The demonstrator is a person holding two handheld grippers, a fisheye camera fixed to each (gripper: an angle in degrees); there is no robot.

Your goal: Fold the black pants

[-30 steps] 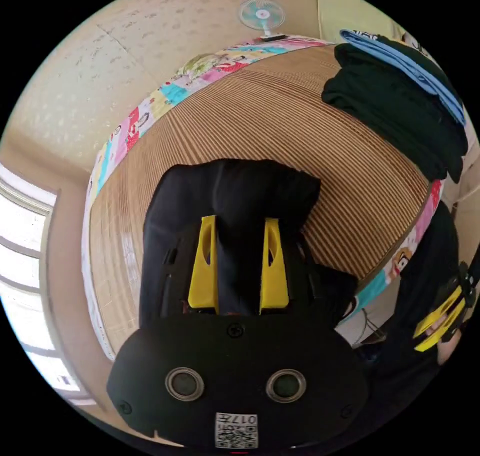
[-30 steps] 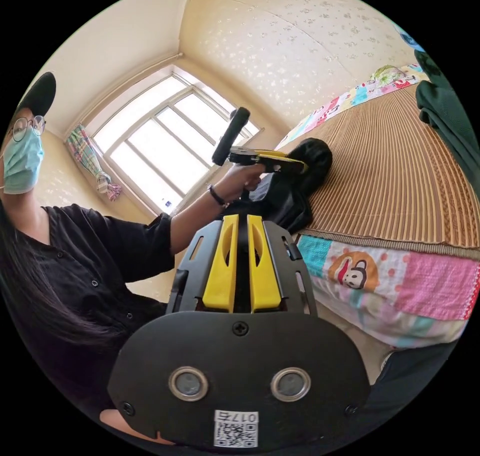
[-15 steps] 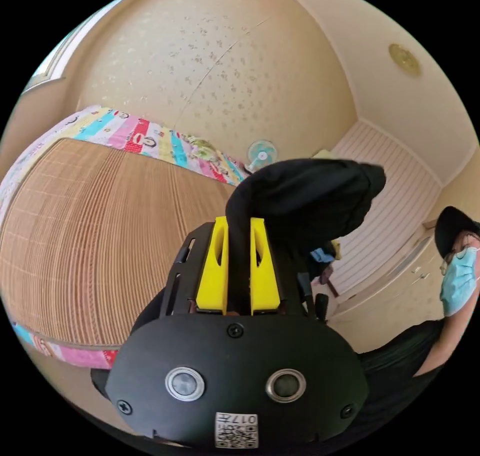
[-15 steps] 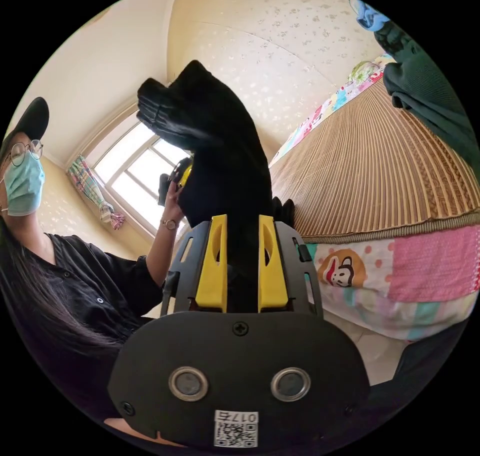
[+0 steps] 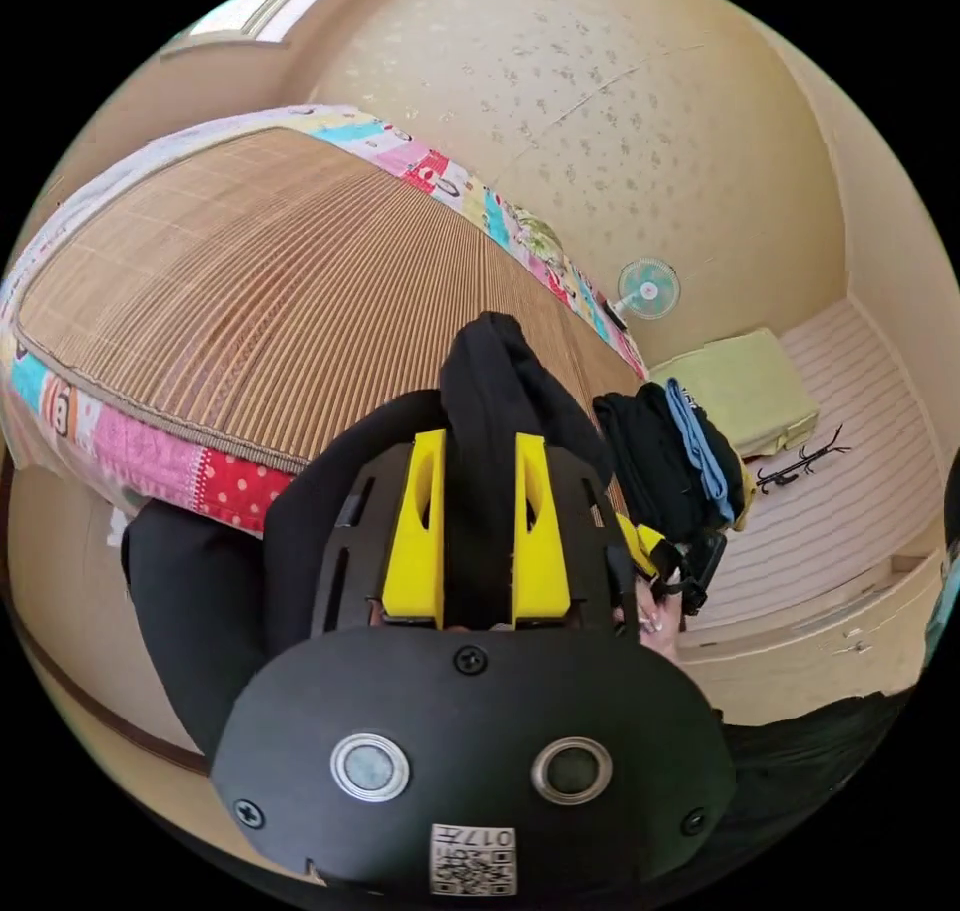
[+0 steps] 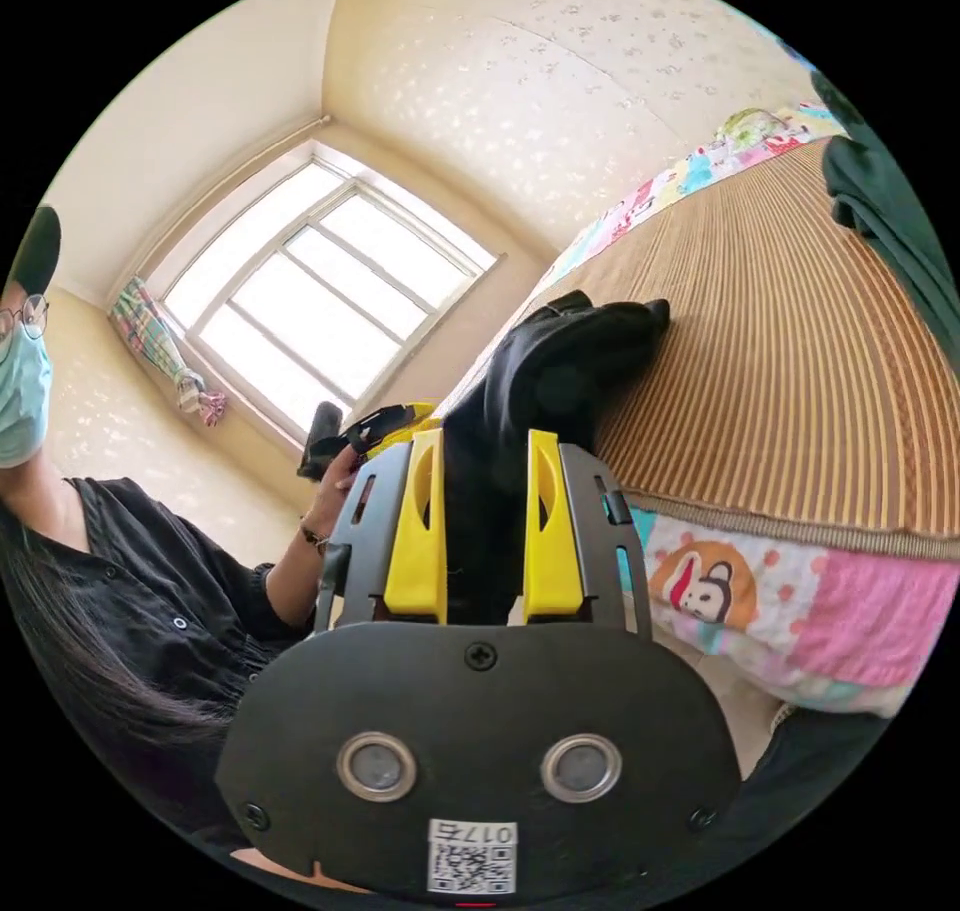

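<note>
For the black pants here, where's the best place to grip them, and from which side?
Judging by the pose, grip the bunched top edge of the black pants, coming from the bed's near edge. Both the left gripper and the right gripper are shut on that thick gathered fold, and the rest hangs below the bamboo mat, so a two-point hold there should let the cloth spread flat.

My left gripper [image 5: 478,456] has its two yellow fingers [image 5: 415,526] pinched on a thick bunch of the black pants [image 5: 495,381]. My right gripper [image 6: 485,451] clamps another bunch of them between its fingers [image 6: 552,526]. In the right gripper view my left hand [image 6: 335,481] grips its handle, forearm bent up from a dark sleeve [image 6: 175,611].
</note>
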